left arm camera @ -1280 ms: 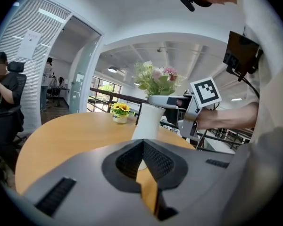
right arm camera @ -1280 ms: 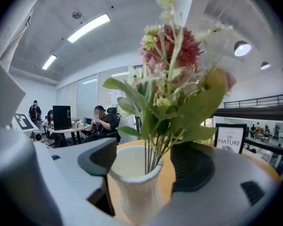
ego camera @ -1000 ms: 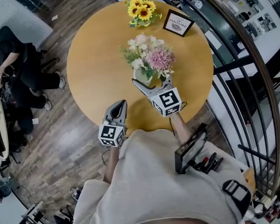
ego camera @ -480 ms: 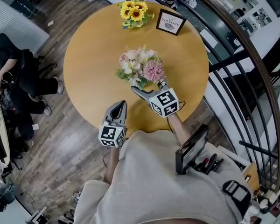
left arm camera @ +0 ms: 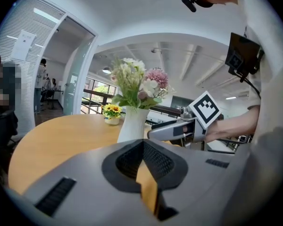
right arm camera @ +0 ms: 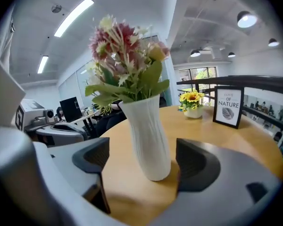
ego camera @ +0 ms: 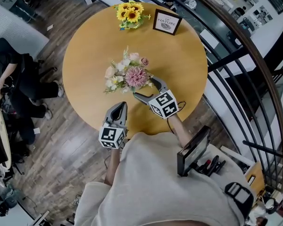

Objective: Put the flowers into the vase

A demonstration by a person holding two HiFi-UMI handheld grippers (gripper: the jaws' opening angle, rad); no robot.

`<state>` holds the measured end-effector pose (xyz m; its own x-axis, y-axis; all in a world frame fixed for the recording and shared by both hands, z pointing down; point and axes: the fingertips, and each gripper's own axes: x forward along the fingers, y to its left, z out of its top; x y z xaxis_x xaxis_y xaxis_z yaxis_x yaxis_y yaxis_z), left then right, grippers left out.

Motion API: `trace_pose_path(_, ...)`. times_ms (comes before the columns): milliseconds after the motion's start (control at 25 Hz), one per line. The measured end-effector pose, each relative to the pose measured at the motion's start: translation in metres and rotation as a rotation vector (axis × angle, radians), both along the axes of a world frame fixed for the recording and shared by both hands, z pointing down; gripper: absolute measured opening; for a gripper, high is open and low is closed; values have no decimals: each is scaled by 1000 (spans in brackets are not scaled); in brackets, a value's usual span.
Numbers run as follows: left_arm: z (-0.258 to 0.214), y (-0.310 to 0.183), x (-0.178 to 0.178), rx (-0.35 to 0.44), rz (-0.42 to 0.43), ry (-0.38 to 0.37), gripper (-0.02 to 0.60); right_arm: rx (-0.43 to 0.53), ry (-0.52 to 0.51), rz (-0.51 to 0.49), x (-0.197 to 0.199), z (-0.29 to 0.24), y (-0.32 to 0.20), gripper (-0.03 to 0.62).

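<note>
A white ribbed vase stands on the round wooden table. It holds a bunch of pink, white and cream flowers. My right gripper is open, one jaw on each side of the vase's foot, with small gaps showing in the right gripper view. My left gripper is shut and empty, hanging at the table's near edge. In the left gripper view the vase is upright with the flowers above it and the right gripper beside it. In the head view the flowers hide the vase.
A small pot of sunflowers and a framed sign stand at the table's far edge. A dark metal railing curves along the right. A seated person is at the left, on the wooden floor.
In the head view the bunch of flowers has shifted left and nearer, and the right gripper has stayed open round the vase. The left gripper has held still.
</note>
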<state>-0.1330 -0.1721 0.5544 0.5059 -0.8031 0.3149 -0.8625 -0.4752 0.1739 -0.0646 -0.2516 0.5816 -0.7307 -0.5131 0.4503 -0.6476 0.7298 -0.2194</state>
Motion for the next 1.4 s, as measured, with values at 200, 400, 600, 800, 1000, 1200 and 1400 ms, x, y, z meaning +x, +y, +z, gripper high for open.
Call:
trace_pose_path(200,-5,3,9,15,11,-9,6,17,-20,2,13,-6,11,451)
trace_pose_path(400,-8,19,31,14,24,-36,6,90,-70,47,43,-25,33,85)
trace_pose_path(600,-1,35,44,-4,38,-41,6,107,-90,82,62,-22,51,9)
trace_pose_path(800,2,49,57,3,85,-42,6,101,-100,125,74,-17,74,9)
trace_pose_path(1000,-8,61,63,50,130,-22,6,139,-92,164,78,-27,91,9)
trace_pose_path(1200,-8,101,45,68,136,-17,6,176,-57,186,63,-35,121,8)
trace_pose_path(1400,-8,146,16,83,114,-7,6,209,-31,210,41,-42,159,8)
